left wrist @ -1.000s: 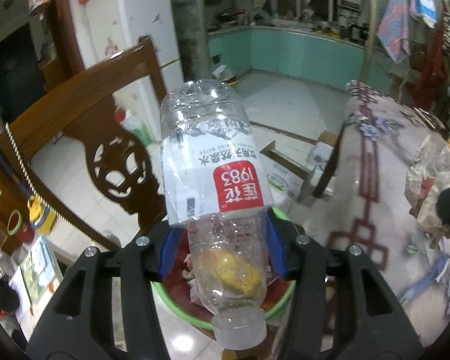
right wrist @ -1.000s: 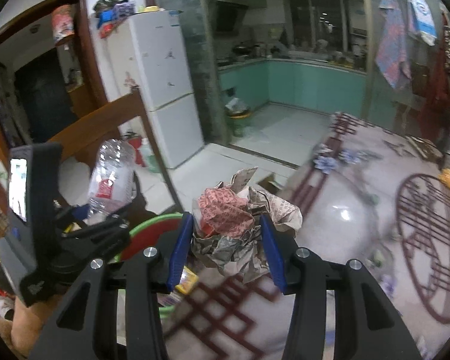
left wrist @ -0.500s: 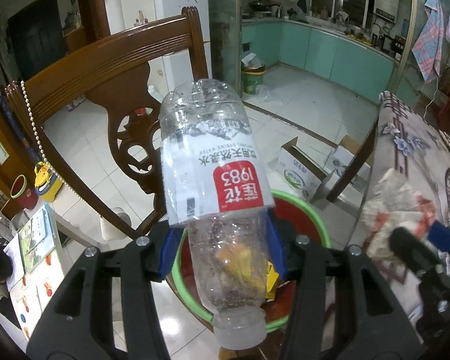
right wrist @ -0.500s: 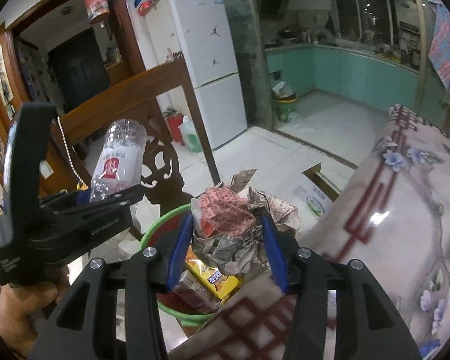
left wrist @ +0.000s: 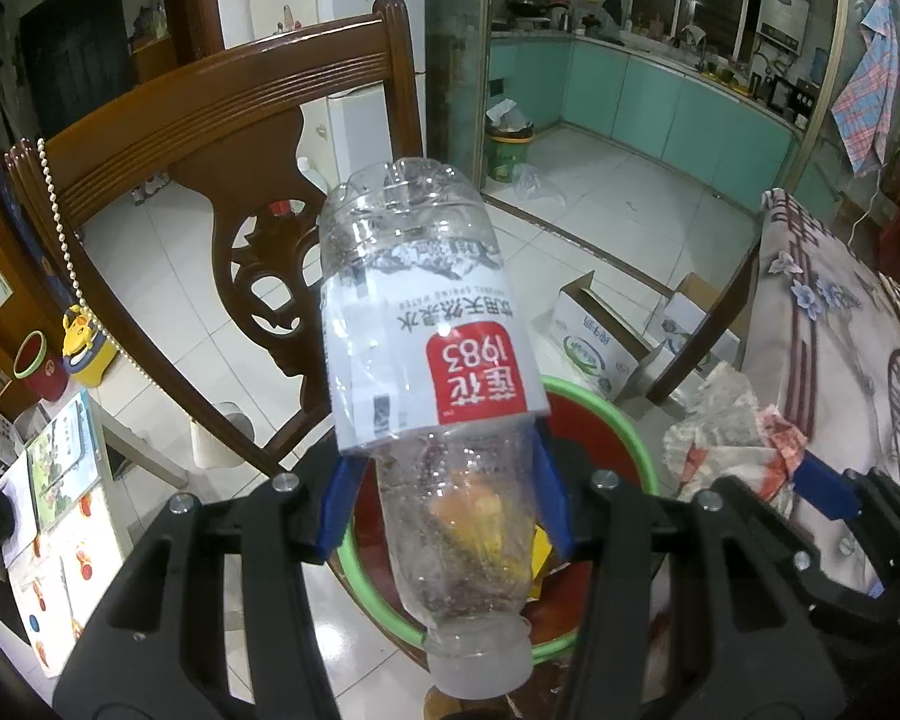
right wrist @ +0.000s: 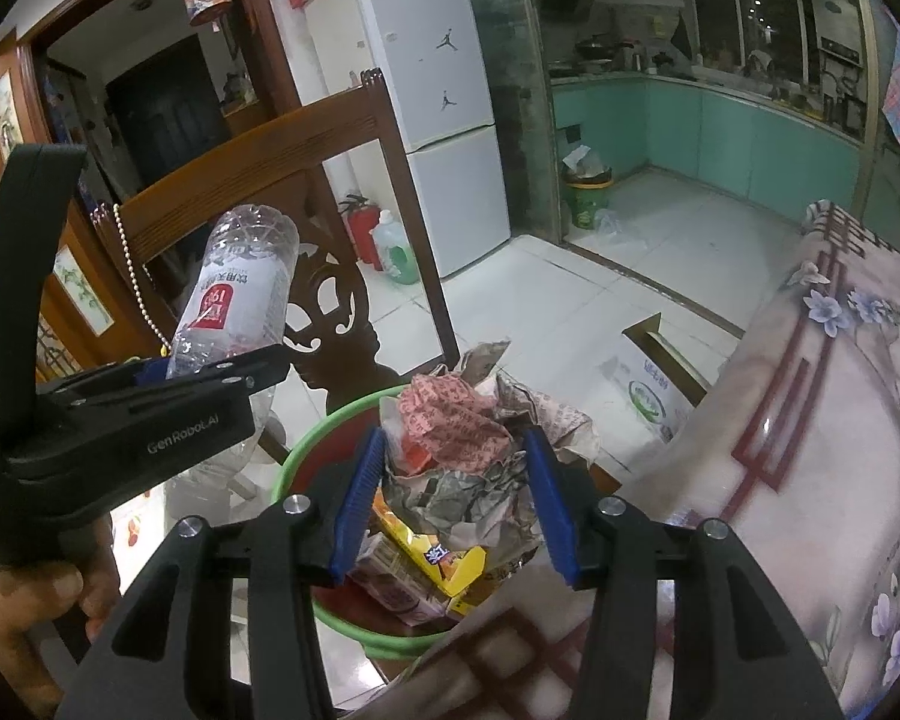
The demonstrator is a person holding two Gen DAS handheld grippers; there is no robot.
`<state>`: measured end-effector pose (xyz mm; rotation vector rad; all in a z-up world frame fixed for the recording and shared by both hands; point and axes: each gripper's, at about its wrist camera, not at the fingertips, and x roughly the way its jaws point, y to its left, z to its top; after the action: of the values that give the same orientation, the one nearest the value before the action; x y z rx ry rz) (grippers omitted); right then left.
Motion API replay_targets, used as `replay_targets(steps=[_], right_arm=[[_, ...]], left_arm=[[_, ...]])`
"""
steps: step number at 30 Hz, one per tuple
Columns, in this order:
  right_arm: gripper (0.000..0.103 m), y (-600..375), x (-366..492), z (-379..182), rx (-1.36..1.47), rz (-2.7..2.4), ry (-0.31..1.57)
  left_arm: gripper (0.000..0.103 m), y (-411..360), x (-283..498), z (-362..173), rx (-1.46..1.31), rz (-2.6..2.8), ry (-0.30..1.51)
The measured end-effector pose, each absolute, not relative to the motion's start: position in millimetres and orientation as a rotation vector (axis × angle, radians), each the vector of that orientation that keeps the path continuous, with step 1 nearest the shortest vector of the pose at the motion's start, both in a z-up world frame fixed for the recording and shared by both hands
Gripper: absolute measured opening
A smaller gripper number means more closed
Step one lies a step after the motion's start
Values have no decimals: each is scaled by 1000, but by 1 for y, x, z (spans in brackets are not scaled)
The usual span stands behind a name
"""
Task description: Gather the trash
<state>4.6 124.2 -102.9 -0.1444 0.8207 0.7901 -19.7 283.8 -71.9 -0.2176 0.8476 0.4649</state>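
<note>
Left wrist view: the left hand-held gripper [left wrist: 447,495] is clamped on a clear plastic bottle [left wrist: 426,348], blue pads [left wrist: 342,495] pressing its lower body, cap end toward the camera, base tilted up and away. Right beneath it sits a green-rimmed bin [left wrist: 624,420] on the tiled floor [left wrist: 600,210], a carved wooden chair [left wrist: 222,114] behind, cardboard boxes [left wrist: 594,336] and the patterned worktop [left wrist: 828,348] to the right.

Right wrist view: the right hand-held gripper [right wrist: 453,495] has its jaws opening around a wad of crumpled paper [right wrist: 468,438]; the pads look to be just at its sides, and I cannot tell whether they grip. The wad hangs over the bin [right wrist: 306,444], which holds snack wrappers [right wrist: 432,552]. The worktop [right wrist: 810,420] edge lies just right; a white fridge [right wrist: 426,90] stands behind. At left, a hand [right wrist: 24,600] carries the left hand-held gripper [right wrist: 210,378] with the bottle [right wrist: 234,288]
</note>
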Motion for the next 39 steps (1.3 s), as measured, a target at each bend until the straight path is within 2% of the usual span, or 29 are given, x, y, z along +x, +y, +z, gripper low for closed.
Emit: replay_targets(steps=[7,10,19,21,23,27,35,39], right_arm=[[52,129,5,-109,-186,778,818],[73,126,6,-109,-199,745,806],[75,69,7,-91,-129,660,777],[78,50,3,-83,-122,628,759],[86,29,-3,-75,-124,591,736],[95,-22,-18,-52,-140,499,668],[96,-115,-48,5,-123,321,505],[96,-168,-75,35,-29,183,291]], left_arm=[[49,285,-19,-73,-223,473,849],[75,285,-19,-72,-213,489,829],[81,261,-15,-60,-188,425,785],[85,250,-12,-55,-180,400,767],[92,234,-10,-50,-175,354,747],[97,193,-2,-37,-157,237,708],[98,91,7,-11,-161,-27,616],[98,52,3,1,-188,-97,537]])
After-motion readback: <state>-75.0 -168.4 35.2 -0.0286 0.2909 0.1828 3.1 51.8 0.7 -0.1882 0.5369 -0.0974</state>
